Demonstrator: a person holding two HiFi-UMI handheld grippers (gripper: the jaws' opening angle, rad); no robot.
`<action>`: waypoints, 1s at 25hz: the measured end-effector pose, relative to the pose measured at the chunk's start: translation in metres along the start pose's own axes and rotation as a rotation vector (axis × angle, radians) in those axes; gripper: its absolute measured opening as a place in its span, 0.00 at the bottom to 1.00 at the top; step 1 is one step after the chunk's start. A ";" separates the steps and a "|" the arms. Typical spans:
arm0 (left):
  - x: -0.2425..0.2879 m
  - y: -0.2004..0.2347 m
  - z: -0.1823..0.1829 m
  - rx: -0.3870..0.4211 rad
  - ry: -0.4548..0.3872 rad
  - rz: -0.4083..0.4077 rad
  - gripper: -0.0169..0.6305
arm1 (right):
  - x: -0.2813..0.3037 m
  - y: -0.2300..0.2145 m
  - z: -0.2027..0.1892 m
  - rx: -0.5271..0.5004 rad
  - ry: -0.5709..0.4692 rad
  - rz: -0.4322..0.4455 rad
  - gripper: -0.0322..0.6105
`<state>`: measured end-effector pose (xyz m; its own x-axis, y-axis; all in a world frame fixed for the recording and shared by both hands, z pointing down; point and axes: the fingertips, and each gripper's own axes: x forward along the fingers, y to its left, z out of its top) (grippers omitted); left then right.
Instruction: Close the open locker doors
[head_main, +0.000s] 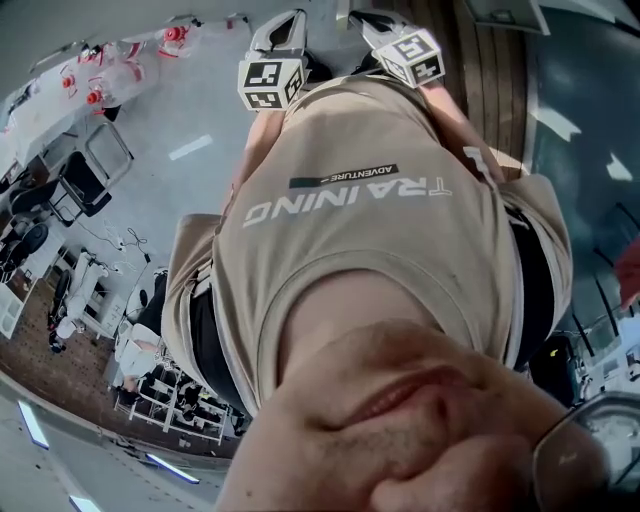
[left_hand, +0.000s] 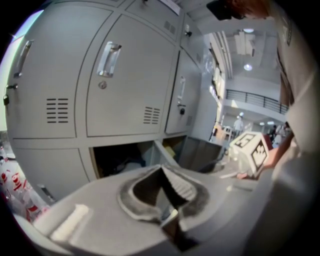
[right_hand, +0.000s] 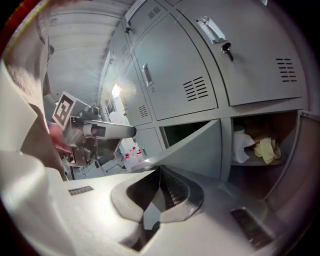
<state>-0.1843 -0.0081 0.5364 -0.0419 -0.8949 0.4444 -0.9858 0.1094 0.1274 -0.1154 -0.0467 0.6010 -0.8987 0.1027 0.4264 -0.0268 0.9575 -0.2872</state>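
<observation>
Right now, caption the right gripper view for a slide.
Shut right gripper faces grey lockers; one lower door stands open.

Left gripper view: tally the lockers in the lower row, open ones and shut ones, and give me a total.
Open lockers: 2
Shut lockers: 1
Total: 3

The locker doors (left_hand: 130, 75) were smooth grey painted metal with a dull sheen, and their handles (left_hand: 109, 59) were bright, glossy metal. The left hand-held gripper (left_hand: 162, 169) was matt grey plastic, ribbed inside its jaws. The person's shirt (head_main: 380, 230) was matt beige cloth.
</observation>
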 end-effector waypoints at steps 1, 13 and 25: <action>0.000 0.009 -0.003 -0.001 -0.002 -0.008 0.02 | 0.010 0.004 0.001 -0.006 0.006 -0.003 0.07; -0.008 0.138 -0.018 0.037 -0.019 -0.130 0.02 | 0.136 0.036 0.028 -0.012 0.032 -0.108 0.07; -0.018 0.204 -0.008 0.080 -0.022 -0.191 0.02 | 0.209 0.021 0.083 0.003 -0.042 -0.205 0.07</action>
<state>-0.3836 0.0335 0.5613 0.1439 -0.9054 0.3994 -0.9860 -0.0969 0.1356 -0.3397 -0.0276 0.6126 -0.8918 -0.1053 0.4401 -0.2122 0.9563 -0.2012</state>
